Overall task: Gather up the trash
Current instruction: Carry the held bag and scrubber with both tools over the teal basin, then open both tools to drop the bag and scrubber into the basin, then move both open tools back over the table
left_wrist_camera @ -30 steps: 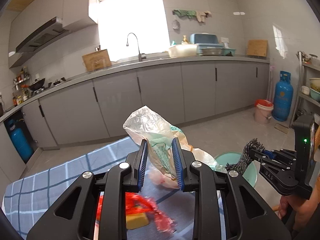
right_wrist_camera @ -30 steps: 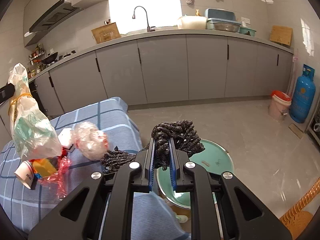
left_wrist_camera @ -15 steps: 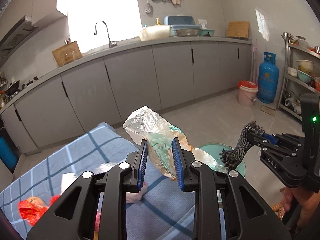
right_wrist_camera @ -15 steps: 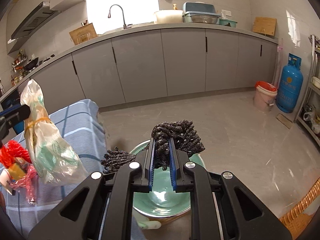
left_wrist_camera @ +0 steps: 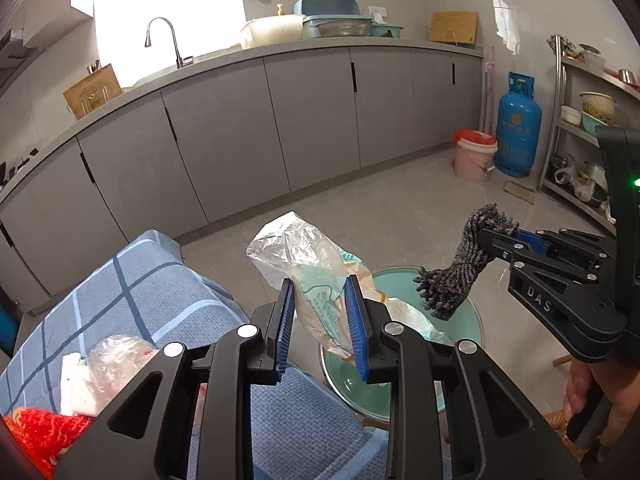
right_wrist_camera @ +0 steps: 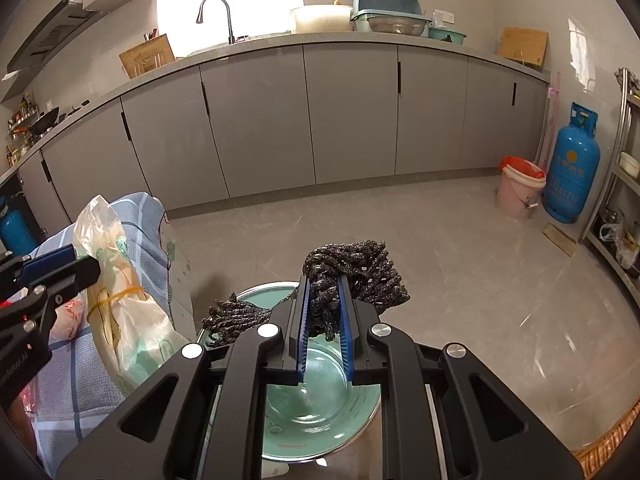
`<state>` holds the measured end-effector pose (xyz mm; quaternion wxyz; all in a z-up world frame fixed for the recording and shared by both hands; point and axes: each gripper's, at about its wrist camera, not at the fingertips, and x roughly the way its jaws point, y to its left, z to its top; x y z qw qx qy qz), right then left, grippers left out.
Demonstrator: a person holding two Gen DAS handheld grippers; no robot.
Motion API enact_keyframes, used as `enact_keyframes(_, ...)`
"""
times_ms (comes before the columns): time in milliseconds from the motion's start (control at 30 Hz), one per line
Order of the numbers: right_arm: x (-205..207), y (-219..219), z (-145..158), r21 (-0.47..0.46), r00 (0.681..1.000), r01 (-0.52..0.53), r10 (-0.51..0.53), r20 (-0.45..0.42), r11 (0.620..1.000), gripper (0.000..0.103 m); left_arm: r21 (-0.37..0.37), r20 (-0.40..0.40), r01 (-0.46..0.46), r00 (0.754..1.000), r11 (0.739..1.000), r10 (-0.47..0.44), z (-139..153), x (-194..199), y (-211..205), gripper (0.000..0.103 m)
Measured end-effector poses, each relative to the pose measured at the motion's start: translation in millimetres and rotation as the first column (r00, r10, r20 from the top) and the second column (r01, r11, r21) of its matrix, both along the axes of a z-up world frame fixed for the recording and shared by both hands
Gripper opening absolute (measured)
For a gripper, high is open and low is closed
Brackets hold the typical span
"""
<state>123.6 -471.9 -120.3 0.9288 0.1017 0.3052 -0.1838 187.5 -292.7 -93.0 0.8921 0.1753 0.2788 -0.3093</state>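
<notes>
Right wrist view: right gripper (right_wrist_camera: 324, 320) clenches the rag (right_wrist_camera: 356, 268) directly above the green bin (right_wrist_camera: 320, 416), while left gripper (left_wrist_camera: 320, 320) grasps the bag (left_wrist_camera: 316, 276), bin at its 2 o'clock.

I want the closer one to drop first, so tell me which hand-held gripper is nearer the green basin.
Right. The right hand-held gripper hangs over the green basin holding the dark rag; the left hand-held gripper, holding the plastic bag, is at the basin's table-side edge.
</notes>
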Motion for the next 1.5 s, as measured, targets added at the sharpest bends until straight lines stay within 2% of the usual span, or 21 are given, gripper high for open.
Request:
enact_keyframes(100,4.1,-1.4,-5.4,0.001,1.000,0.004,-0.004,-0.005,1.000,0.015,0.007,-0.002,0.007,1.000,1.000,-0.007,-4.5,2.6,-8.4,0.027)
enact_keyframes(200,5.8,-3.2,-9.0,0.016,1.000,0.003,-0.003,0.000,1.000,0.019,0.013,-0.001,0.021,1.000,1.000,-0.021,-8.6,2.4,-13.4,0.039)
enact_keyframes(233,4.8,-5.0,-9.8,0.026,1.000,0.004,-0.005,0.009,1.000,0.022,0.019,0.001,0.023,1.000,1.000,-0.023,-10.3,2.2,-14.2,0.042)
enact_keyframes(267,3.7,-6.3,-10.5,0.031,1.000,0.010,-0.010,0.012,0.999,0.030,0.023,-0.001,0.027,1.000,0.999,-0.027,-12.3,1.8,-14.5,0.043)
enact_keyframes(300,2.5,-7.4,-11.3,0.031,1.000,0.017,-0.017,0.013,0.999,0.033,0.024,-0.005,0.033,0.999,0.999,-0.033,-13.2,1.2,-14.2,0.047)
enact_keyframes(333,1.3,-8.2,-12.0,0.030,1.000,0.021,-0.022,0.012,0.999,0.033,0.028,-0.002,0.034,0.999,0.999,-0.034,-14.2,-0.2,-14.0,0.051)
enact_keyframes(400,-0.2,-8.3,-13.0,0.032,1.000,0.027,-0.028,0.011,0.999,0.033,0.031,0.010,0.034,0.999,0.999,-0.035,-14.8,-2.0,-12.0,0.052)
enact_keyframes(467,-3.1,-8.8,-13.9,0.029,0.999,0.035,-0.036,0.012,0.999,0.039,0.034,0.015,0.030,0.999,0.999,-0.031,-14.8,-2.7,-10.1,0.056)
enact_keyframes(567,-7.0,-8.9,-14.3,0.032,0.999,0.043,-0.043,0.014,0.999,0.040,0.031,0.023,0.018,1.000,0.999,-0.018,-13.3,-1.7,-5.8,0.058)
enact_keyframes(833,-21.2,1.4,-13.8,0.053,0.999,0.044,-0.046,0.024,0.998,0.056,0.020,0.060,-0.034,0.998,0.999,0.033,-2.5,-10.4,13.9,0.082)
enact_keyframes(933,-27.6,12.2,-13.2,0.059,0.999,0.036,-0.038,0.034,0.998,0.062,0.017,0.082,-0.047,0.996,0.999,0.045,2.7,-17.4,20.7,0.084)
enact_keyframes(1500,-32.6,95.8,-5.2,0.097,0.994,-0.102,0.097,0.053,0.990,0.065,-0.013,0.162,-0.137,0.977,0.990,0.138,35.5,-55.5,94.0,0.086)
